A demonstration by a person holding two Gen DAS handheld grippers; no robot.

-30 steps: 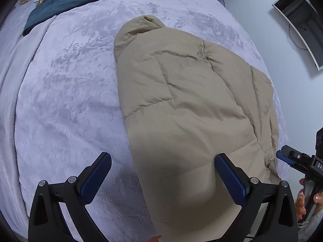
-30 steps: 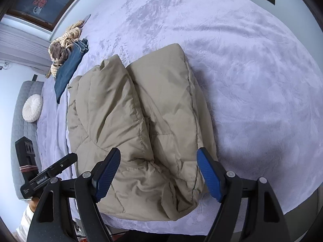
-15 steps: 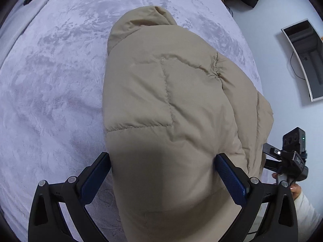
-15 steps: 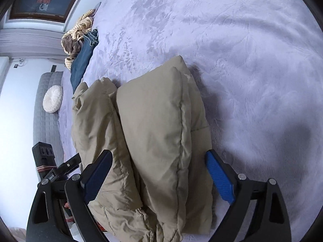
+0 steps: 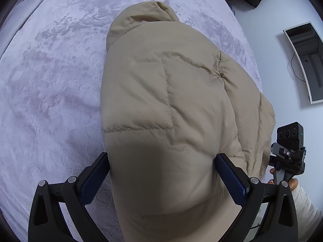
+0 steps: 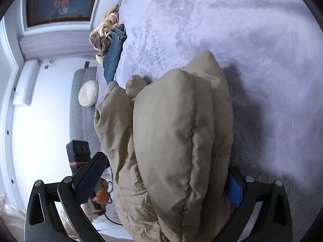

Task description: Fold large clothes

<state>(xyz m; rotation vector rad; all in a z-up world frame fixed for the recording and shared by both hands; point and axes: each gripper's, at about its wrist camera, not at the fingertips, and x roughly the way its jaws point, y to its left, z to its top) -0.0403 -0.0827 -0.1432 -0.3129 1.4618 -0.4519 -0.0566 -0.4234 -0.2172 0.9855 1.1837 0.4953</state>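
Covering lilac plush bed (image 5: pixel 50 84): beige jacket (image 5: pixel 171 121)

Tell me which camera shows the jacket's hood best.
The left wrist view: the hood sits unobstructed at the far end of the tan jacket. The right wrist view shows the jacket bunched edge-on, with no hood clearly recognisable.

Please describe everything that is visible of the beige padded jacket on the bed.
The jacket is a beige, puffy, quilted garment with stitched seams and a hood at its far end. It lies folded into a thick bundle on the lilac fleecy bed cover. Its near end fills the open left gripper, bulging between both blue pads. The open right gripper straddles its stacked layers from the other side.
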